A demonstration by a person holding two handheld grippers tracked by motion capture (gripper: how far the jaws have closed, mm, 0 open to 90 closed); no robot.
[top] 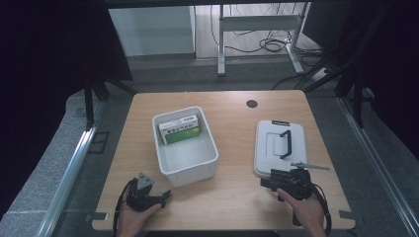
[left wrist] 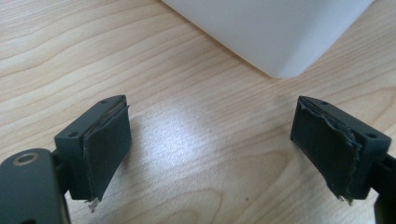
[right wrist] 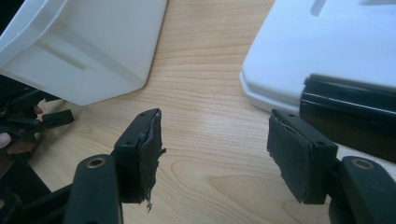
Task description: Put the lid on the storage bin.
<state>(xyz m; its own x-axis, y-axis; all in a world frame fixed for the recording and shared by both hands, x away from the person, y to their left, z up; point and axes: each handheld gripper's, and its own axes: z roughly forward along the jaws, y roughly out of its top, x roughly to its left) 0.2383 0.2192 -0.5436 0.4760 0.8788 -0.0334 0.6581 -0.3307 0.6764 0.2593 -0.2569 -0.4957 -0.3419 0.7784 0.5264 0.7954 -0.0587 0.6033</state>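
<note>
A white plastic bin (top: pixel 190 174) stands mid-table with a green and white box (top: pixel 180 129) lying at its far end. To its right lies a closed white case (top: pixel 269 148) with a black handle (top: pixel 285 143). My left gripper (top: pixel 165 196) rests near the front edge, just left of the bin's near corner (left wrist: pixel 271 28), open (left wrist: pixel 210 121) over bare wood. My right gripper (top: pixel 267 179) is at the case's near edge, open (right wrist: pixel 215 126), with the case (right wrist: pixel 327 42) and its black latch (right wrist: pixel 345 98) beside its right jaw. The bin (right wrist: pixel 88 46) lies off to its left.
The wooden table (top: pixel 232 197) has a dark round grommet (top: pixel 252 103) near its far edge. Bare wood separates the bin from the case. Beyond the table stand a desk frame (top: pixel 257 22) and floor cables (top: pixel 269 45).
</note>
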